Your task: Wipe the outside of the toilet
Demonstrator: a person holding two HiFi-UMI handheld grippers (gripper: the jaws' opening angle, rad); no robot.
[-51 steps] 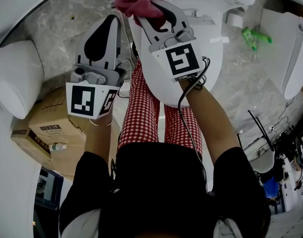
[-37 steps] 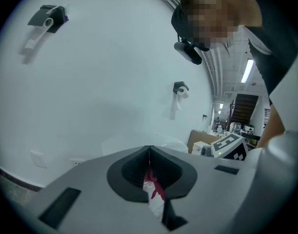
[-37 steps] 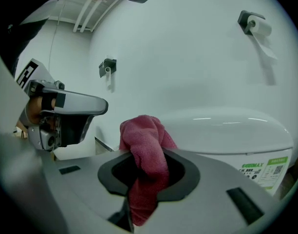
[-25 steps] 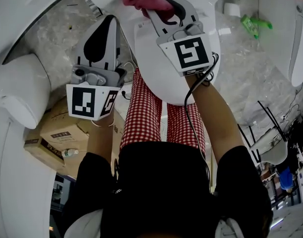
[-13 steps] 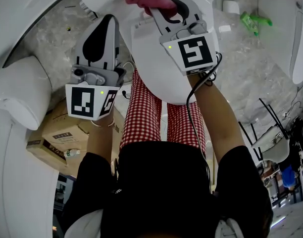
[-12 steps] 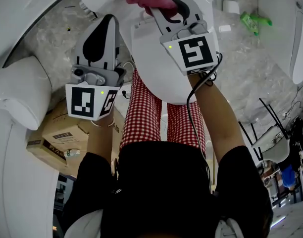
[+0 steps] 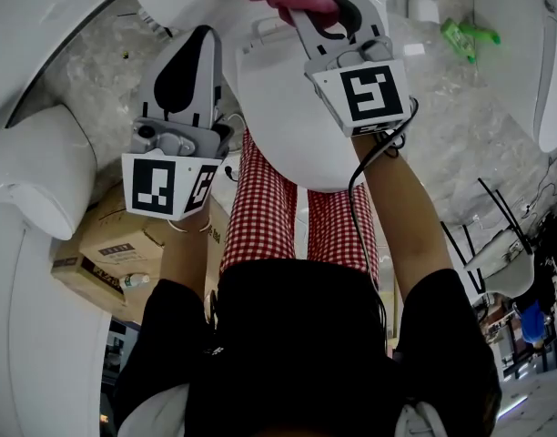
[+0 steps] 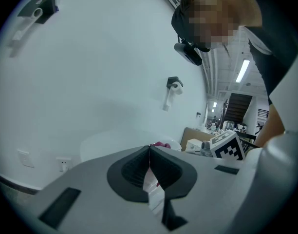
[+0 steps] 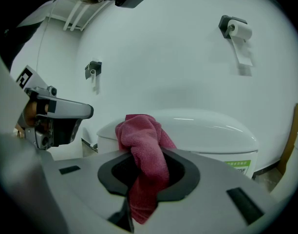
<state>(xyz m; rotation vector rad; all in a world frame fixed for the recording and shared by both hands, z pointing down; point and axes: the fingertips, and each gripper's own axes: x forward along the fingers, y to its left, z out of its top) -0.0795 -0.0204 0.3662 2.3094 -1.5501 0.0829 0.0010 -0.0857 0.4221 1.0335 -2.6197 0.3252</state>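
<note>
Two jaws of my right gripper (image 9: 148, 172) pinch the pink cloth (image 9: 141, 135), its bunched end standing out ahead of them. Just beyond sits the toilet (image 9: 207, 130), lid down. From the head view the cloth seems to rest near the back of the lid, though I can't confirm contact. I'd press the wad flat on the porcelain and draw slow, overlapping strokes, with the jaw tips off the surface. My left gripper (image 8: 150, 157) hangs alongside, jaws pressed together on nothing.
</note>
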